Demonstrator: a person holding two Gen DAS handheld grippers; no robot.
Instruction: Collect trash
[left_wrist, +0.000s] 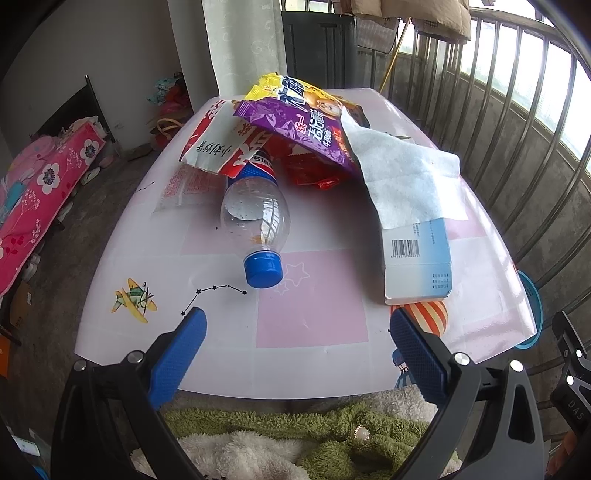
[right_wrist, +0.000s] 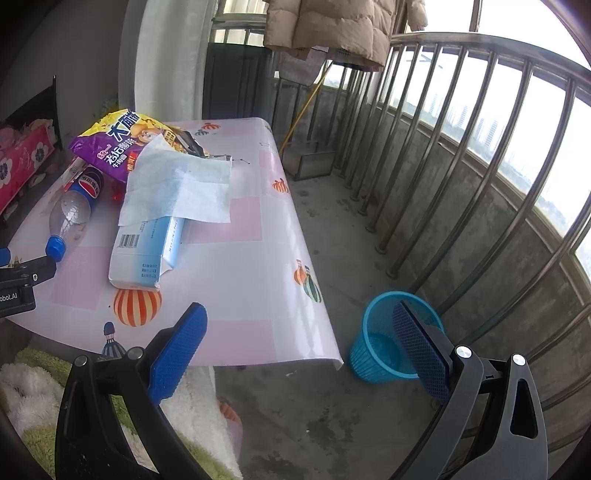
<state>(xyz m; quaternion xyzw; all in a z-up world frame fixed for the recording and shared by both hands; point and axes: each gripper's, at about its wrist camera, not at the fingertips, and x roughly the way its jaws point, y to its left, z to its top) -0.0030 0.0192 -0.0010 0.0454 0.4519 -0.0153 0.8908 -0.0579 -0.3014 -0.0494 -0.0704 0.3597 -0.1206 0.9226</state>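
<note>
Empty blue-capped bottle (left_wrist: 255, 214), snack wrappers (left_wrist: 295, 122), tissue (left_wrist: 402, 173) and seemingly torn carton (left_wrist: 417, 258) lie heaped together.

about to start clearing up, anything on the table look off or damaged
The plastic bottle lies on its side, its base tucked under the wrappers. The blue-white carton is torn open at its near end, with a tissue sheet draped over it.

Your tabletop (left_wrist: 314, 325) is white with pale pink squares, striped orange balloons and star outlines. On it you have a clear bottle (left_wrist: 255, 206) with a blue cap (left_wrist: 263, 268), a purple and yellow snack bag (left_wrist: 295, 122), a white tissue (left_wrist: 406, 177) and a white-and-light-blue box (left_wrist: 417, 266). On the floor your basket (right_wrist: 384, 354) is bright blue mesh. Each hand-held gripper has blue textured pads (left_wrist: 177, 354) on black arms.
</note>
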